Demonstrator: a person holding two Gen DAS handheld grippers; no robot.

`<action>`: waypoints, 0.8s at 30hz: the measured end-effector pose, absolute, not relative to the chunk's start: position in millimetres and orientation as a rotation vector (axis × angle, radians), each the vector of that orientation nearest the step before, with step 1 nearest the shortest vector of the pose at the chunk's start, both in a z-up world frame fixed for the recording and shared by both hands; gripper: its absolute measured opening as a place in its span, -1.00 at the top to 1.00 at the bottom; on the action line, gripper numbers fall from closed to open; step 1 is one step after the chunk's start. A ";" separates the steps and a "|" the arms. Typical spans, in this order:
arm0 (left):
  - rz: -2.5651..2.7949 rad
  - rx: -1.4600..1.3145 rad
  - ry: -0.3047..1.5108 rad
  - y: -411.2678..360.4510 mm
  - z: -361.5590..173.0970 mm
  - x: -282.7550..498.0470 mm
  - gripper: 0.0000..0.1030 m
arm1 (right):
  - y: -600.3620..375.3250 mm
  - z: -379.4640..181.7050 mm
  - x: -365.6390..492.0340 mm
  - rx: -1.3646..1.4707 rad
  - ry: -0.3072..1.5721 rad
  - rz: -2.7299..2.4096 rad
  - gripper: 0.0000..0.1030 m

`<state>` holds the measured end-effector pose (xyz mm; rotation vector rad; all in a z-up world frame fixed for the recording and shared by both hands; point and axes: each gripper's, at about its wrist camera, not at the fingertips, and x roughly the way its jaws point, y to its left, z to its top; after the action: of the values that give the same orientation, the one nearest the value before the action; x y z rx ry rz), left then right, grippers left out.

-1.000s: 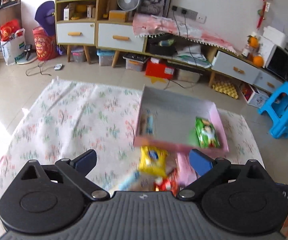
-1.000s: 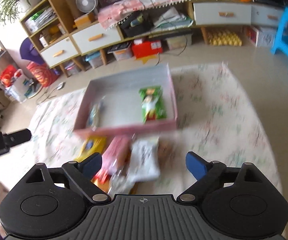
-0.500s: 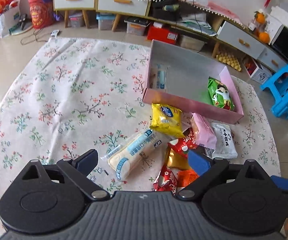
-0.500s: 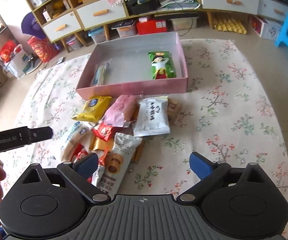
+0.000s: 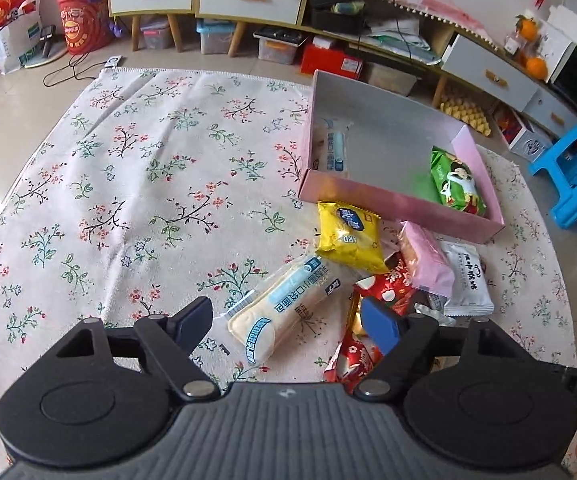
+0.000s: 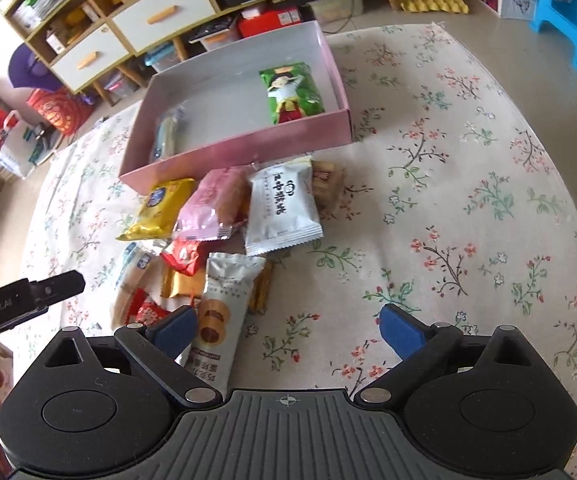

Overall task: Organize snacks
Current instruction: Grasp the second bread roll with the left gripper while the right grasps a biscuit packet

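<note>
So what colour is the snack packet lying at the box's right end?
Green packet, clearest in the right wrist view.

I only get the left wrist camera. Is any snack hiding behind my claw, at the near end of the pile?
Observer: Yes. The right wrist view shows a long white packet with a round cookie picture, lying nearest to us.
Operator: Is the other claw holding something?
Observer: No. The right claw is open and grips nothing.
Operator: Is anything next to the white square packet?
Observer: A brown packet pokes out from under its right edge, close to the pink box.
</note>
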<state>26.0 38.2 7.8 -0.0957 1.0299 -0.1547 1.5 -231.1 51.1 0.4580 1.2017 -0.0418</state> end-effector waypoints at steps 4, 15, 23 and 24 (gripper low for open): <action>-0.153 -0.079 1.026 35.6 7.5 25.3 -0.50 | -227.0 51.1 1.8 0.458 1.186 -0.034 -0.92; -0.148 -0.008 1.105 30.3 -14.7 37.2 -0.37 | -207.4 34.4 9.8 0.444 1.258 -0.006 -0.90; -0.163 0.029 1.108 25.0 -19.7 37.3 -0.26 | -195.3 25.7 12.6 0.413 1.284 0.024 -0.88; -0.167 0.037 1.107 23.7 -20.4 37.6 -0.25 | -192.7 24.5 13.0 0.403 1.287 0.026 -0.88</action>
<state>37.6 23.7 -20.4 0.0367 1.1074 -0.1666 13.0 -192.7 24.5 0.4030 1.2868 0.0265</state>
